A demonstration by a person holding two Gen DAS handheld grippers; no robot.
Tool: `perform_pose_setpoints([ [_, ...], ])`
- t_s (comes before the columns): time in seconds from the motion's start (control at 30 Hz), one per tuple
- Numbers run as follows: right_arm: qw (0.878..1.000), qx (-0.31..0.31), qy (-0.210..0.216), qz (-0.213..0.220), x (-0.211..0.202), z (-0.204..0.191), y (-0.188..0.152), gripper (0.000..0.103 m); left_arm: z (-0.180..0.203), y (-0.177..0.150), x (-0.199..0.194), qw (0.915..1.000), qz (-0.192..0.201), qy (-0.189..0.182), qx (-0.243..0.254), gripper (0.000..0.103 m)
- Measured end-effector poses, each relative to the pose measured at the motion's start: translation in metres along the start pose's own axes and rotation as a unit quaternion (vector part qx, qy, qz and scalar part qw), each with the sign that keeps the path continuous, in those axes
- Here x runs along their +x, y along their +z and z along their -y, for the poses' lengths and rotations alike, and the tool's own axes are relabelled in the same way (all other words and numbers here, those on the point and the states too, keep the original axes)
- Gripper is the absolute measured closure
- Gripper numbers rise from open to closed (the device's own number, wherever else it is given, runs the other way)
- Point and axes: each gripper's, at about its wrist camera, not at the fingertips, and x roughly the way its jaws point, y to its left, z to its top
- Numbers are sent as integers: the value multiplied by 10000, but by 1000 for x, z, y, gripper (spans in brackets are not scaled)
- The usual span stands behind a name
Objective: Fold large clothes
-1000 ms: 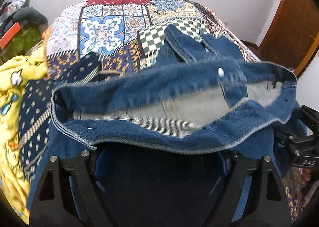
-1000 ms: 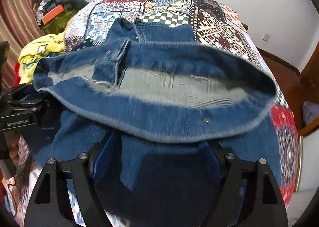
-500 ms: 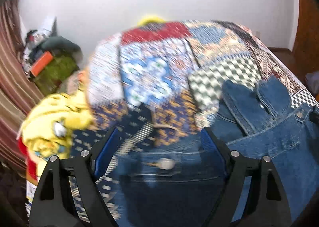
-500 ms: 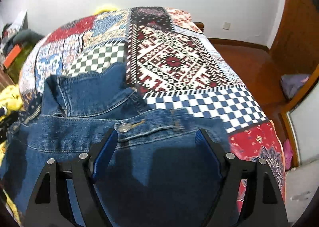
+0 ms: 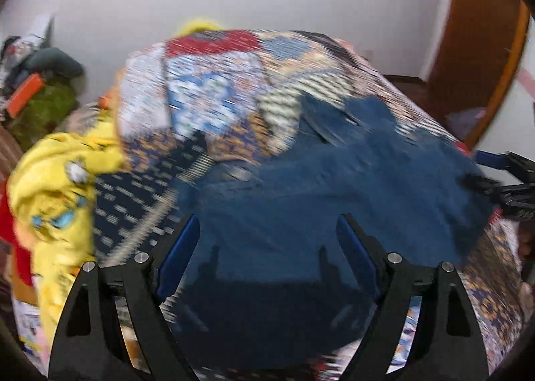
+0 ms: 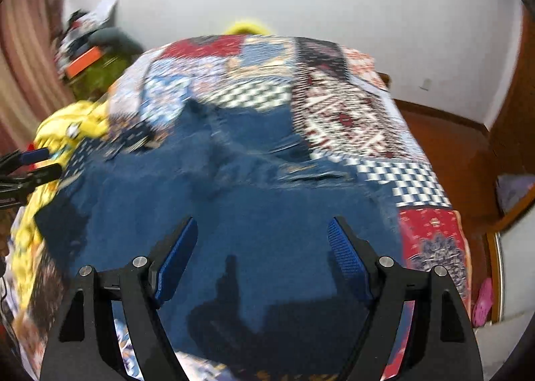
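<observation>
1. The denim garment point(image 6: 254, 213) lies spread across the patchwork bedspread point(image 6: 351, 120), its bulk toward the near edge of the bed, with what look like two narrower parts reaching up toward the checked patch. Both views are motion-blurred, so seams and buttons cannot be made out.

2. The left gripper point(image 5: 267, 247) hovers over the garment's near-left part with its blue-padded fingers point(image 5: 177, 254) spread wide and nothing between them. It grips no cloth.

3. The right gripper point(image 6: 260, 247) hovers over the near-right part in the same way, fingers wide apart and empty, denim visible in the gap.

4. Each gripper shows at the edge of the other's view, so the two stand at opposite sides of the garment, a sensible spacing for taking both ends of one edge at once.

5. A judgement: one fold seems laid down, since the denim lies flat and unheld, and the open fingers suit reaching for the next edge.

6. A yellow cloth point(image 5: 60, 187) is heaped at the bed's left side, beside the denim; a low left grasp could catch it.
</observation>
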Motion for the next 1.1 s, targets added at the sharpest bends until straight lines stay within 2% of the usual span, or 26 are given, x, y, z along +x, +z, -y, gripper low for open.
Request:
perform_pose_setpoints([
  [0.07,9997,-220,85,-50,3,-15,-8,25,16,-10,6,9998,-31,-209,28,19],
  [0.2,9980,-525,316,-182,11,-39,-26,25,43,-25,26,9992,-109,-261,293,19],
  [0.3,9972,-600,216,-381,27,-40,-35,26,44,-34,39,9991,-288,-298,82,19],
  [0.4,9978,-430,166,-478,30,-22,-42,25,33,-42,47,9978,-503,-390,-180,19],
  [0.53,9982,-180,-201,-533,20,15,-49,25,17,-51,36,9993,-347,-119,-114,19],
  [0.63,9975,96,-464,-528,8,42,-57,26,2,-61,26,9991,-311,-113,-275,19],
  [0.73,9979,417,-213,-448,-8,58,-63,25,-11,-70,10,9988,-204,148,-426,19],
  [0.8,9951,605,-687,-363,-21,66,-68,25,-19,-76,0,9984,-122,259,-498,19],
  [0.83,9939,649,-816,-368,-25,69,-70,25,-25,-79,-4,9977,-102,336,-581,19],
  [0.9,9929,791,-803,-380,-32,76,-74,25,-36,-88,-12,9958,-115,507,-748,19],
  [0.97,9906,1011,-839,-374,-41,83,-78,25,-53,-101,-18,9900,-190,881,-1084,16],
  [1.03,9894,1116,-867,-346,-51,87,-81,25,-68,-116,-25,9848,-197,787,-1538,14],
  [1.1,9894,1108,-891,-302,-59,84,-84,25,-82,-132,-29,9753,-293,627,-2095,14],
])
